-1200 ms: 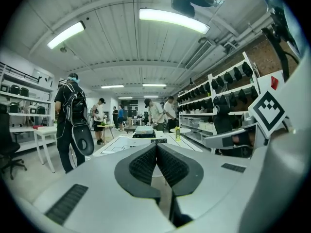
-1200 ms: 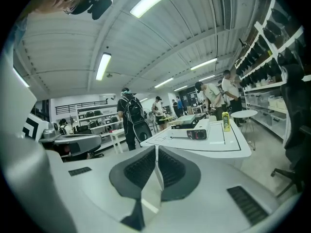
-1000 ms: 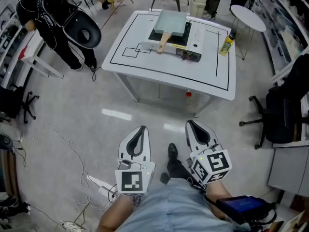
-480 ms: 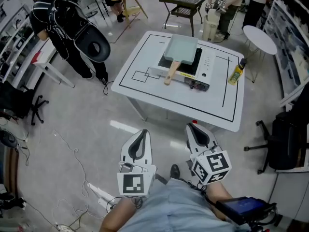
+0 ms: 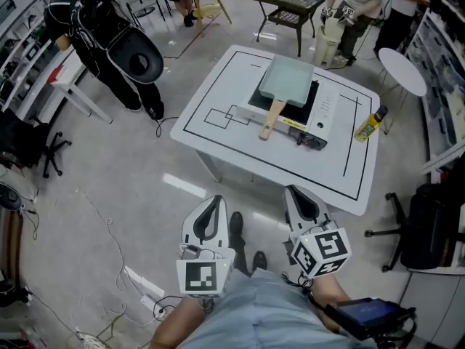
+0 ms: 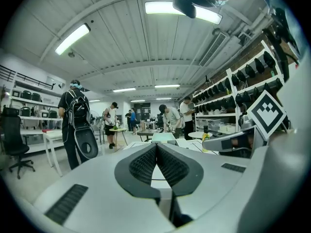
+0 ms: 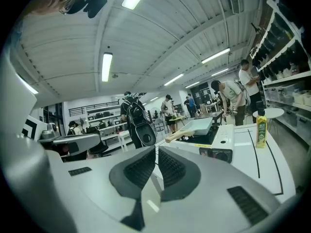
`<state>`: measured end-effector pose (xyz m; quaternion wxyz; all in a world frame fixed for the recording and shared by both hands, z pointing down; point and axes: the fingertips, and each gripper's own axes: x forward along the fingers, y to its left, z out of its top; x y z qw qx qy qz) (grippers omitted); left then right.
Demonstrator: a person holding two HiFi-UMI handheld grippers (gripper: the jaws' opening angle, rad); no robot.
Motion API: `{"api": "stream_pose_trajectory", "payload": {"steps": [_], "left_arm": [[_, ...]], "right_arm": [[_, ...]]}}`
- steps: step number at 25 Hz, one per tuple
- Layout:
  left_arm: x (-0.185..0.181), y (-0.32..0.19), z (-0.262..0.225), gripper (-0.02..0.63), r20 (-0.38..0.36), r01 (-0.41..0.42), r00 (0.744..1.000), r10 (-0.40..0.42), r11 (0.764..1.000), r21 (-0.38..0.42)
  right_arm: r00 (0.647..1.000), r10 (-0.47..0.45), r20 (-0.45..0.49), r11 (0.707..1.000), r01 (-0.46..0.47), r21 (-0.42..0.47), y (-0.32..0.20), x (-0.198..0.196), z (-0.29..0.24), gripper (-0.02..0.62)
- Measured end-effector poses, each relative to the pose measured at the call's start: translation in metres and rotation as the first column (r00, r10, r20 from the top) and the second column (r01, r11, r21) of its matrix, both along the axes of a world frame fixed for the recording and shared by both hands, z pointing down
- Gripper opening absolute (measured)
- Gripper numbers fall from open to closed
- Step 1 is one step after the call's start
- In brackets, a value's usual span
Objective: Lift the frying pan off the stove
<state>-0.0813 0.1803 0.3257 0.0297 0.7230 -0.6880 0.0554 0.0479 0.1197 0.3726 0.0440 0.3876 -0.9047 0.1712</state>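
A square pale-green frying pan (image 5: 287, 81) with a wooden handle (image 5: 271, 118) rests on a white portable stove (image 5: 321, 115) on the white table (image 5: 218, 86) ahead. The right gripper view shows the pan (image 7: 199, 125) and stove (image 7: 225, 140) off to the right. My left gripper (image 5: 208, 211) and right gripper (image 5: 300, 200) are held low over the floor, well short of the table. Both are shut with nothing between their jaws.
A yellow bottle (image 5: 370, 125) stands at the table's right side. A person with a black backpack (image 5: 109, 27) stands left of the table. A round white side table (image 5: 402, 71) and other people are behind it. A black office chair (image 5: 429, 224) sits at right. Cables lie on the floor.
The table with the pan has come closer and shifted right in the head view as I step forward. Both grippers keep their pose and stay shut.
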Motion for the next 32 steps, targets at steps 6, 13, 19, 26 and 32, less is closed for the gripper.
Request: {"api": "stream_pose_trajectory", "payload": {"steps": [6, 13, 19, 26, 32], "left_arm": [[-0.022, -0.056, 0.022, 0.018, -0.037, -0.037, 0.999, 0.035, 0.998, -0.041], [-0.05, -0.138, 0.026, 0.018, -0.053, -0.121, 0.992, 0.119, 0.992, -0.045], [-0.069, -0.198, -0.004, 0.018, -0.053, -0.213, 0.976, 0.213, 0.977, 0.011], [-0.079, -0.234, -0.031, 0.018, -0.03, -0.318, 0.946, 0.322, 0.943, 0.1], [-0.074, -0.246, -0.033, 0.018, -0.031, -0.348, 0.936, 0.351, 0.935, 0.071]], "right_arm": [[0.999, 0.043, -0.011, 0.998, -0.044, -0.051, -0.047, -0.017, 0.021, 0.051], [0.989, 0.144, -0.021, 0.988, -0.145, -0.047, -0.116, -0.034, 0.018, 0.051], [0.972, 0.235, -0.012, 0.972, -0.235, 0.009, -0.164, -0.048, -0.013, 0.051], [0.944, 0.33, 0.007, 0.94, -0.329, 0.085, -0.186, -0.059, -0.04, 0.051], [0.93, 0.367, 0.006, 0.924, -0.366, 0.109, -0.193, -0.058, -0.046, 0.051]]}}
